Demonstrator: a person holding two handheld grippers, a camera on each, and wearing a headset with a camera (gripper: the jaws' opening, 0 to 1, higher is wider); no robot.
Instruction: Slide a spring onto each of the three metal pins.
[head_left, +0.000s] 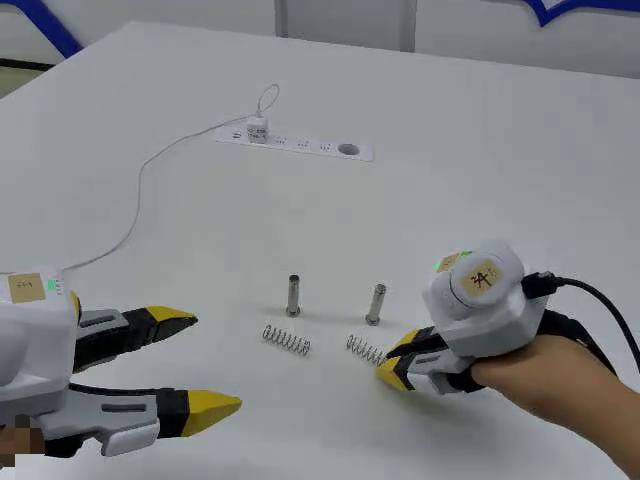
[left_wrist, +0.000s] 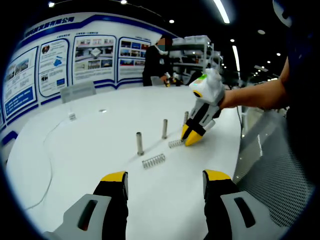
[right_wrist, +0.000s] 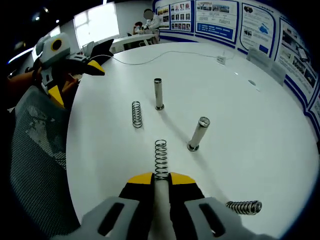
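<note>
Lying on the table (right_wrist: 250, 115), three springs are counted: one spring (right_wrist: 160, 157) is pinched endwise by the right gripper (right_wrist: 160, 179), two loose springs (right_wrist: 136, 114) (right_wrist: 244, 206) apart. Two pins (right_wrist: 158, 93) (right_wrist: 198, 133) are stood upright. The left gripper (left_wrist: 165, 175) is held spread, empty.

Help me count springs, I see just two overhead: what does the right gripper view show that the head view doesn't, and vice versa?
Right gripper view adds a third spring beside its claw. Head view adds the hand holding the right gripper. Both share two pins, the left gripper, one loose spring and one gripped spring.
</note>
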